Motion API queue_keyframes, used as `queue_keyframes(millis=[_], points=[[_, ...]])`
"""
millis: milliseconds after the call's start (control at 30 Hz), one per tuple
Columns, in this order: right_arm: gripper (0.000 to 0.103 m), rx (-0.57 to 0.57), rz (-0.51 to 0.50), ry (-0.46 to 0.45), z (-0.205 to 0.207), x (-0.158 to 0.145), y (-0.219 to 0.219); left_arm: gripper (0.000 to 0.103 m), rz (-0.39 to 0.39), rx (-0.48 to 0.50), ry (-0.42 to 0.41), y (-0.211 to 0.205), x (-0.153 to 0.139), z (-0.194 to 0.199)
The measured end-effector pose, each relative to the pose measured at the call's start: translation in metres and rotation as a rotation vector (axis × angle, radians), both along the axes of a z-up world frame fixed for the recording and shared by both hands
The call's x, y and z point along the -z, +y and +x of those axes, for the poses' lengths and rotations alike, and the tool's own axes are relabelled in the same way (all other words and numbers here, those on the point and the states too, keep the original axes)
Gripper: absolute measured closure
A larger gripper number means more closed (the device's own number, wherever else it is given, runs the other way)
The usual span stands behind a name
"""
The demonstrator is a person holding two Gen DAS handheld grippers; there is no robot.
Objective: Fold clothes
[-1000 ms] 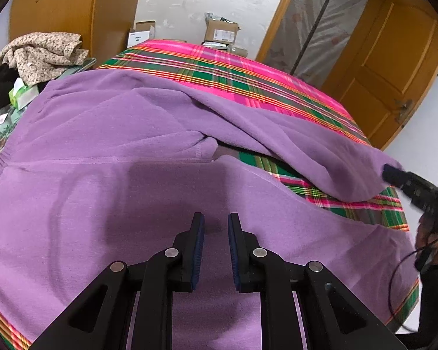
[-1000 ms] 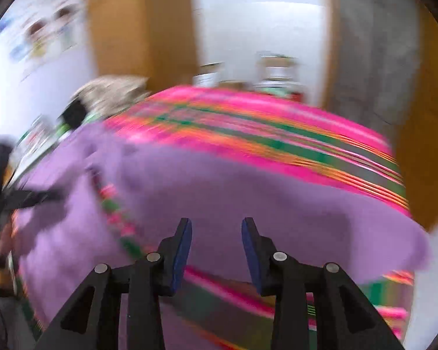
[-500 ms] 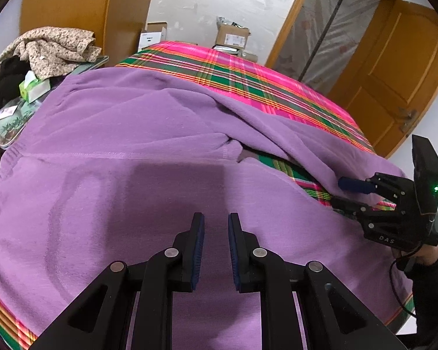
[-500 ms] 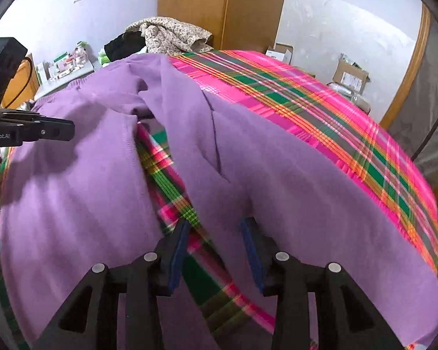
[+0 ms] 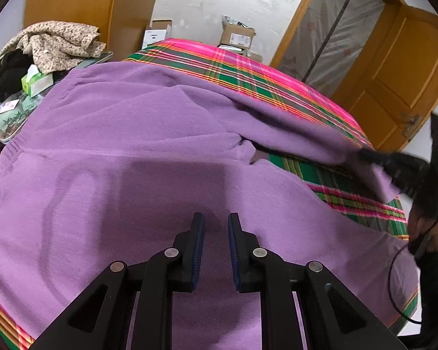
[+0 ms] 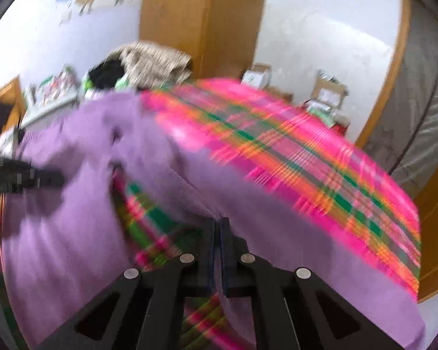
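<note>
A purple garment point(image 5: 131, 145) lies spread over a bed with a pink and green plaid sheet point(image 5: 248, 70). My left gripper point(image 5: 216, 218) hovers just above its body, its pads a narrow gap apart with nothing between them. One sleeve point(image 5: 277, 122) runs off to the right, where my right gripper point(image 5: 373, 157) pinches its end. In the blurred right wrist view, the right gripper point(image 6: 217, 221) has its jaws together at an edge of the purple garment point(image 6: 73, 233), over the plaid sheet point(image 6: 277, 134). The left gripper point(image 6: 52, 178) shows there at the far left.
A heap of patterned and black clothes point(image 5: 55, 40) and a green tissue box point(image 5: 36, 81) sit on a side surface at the left. Cardboard boxes point(image 5: 236, 36) stand beyond the bed. A wooden door point(image 5: 394, 87) is at the right, with a person's hand point(image 5: 417, 227) below it.
My right gripper has closed on the sleeve's edge and swung sideways, lifting the sleeve end. The left gripper has kept its place and its gap.
</note>
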State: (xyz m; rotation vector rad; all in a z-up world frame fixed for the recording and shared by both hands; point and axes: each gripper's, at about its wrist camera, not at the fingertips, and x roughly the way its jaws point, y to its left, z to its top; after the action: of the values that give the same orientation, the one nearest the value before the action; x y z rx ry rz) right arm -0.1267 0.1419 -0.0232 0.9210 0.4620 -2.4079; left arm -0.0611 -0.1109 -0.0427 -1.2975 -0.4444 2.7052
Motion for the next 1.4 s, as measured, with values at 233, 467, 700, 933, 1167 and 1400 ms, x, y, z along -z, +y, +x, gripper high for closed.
queue_keyframes(millis=[233,467,700,933,1167,1400], points=[[0.101,0.061,-0.02,0.053,-0.051,-0.033,0.001,0.086,0.0,-0.004,-0.004,-0.001,0.001,-0.001],[0.1,0.125,-0.06,-0.079,-0.116,-0.016,-0.001,0.086,-0.005,-0.011,-0.009,-0.002,0.001,-0.005],[0.082,0.268,-0.131,-0.251,-0.15,0.016,0.034,0.086,-0.004,-0.02,-0.008,-0.005,0.0,-0.006],[0.065,0.31,-0.201,-0.2,-0.109,-0.006,0.099,0.086,-0.001,-0.013,-0.004,-0.003,-0.002,-0.006],[0.063,0.298,-0.156,-0.195,-0.056,0.002,0.141,0.086,-0.001,0.046,0.009,0.014,-0.007,-0.008],[0.06,0.371,-0.161,-0.154,-0.007,0.001,0.213,0.086,-0.013,0.057,0.013,0.02,-0.011,-0.006]])
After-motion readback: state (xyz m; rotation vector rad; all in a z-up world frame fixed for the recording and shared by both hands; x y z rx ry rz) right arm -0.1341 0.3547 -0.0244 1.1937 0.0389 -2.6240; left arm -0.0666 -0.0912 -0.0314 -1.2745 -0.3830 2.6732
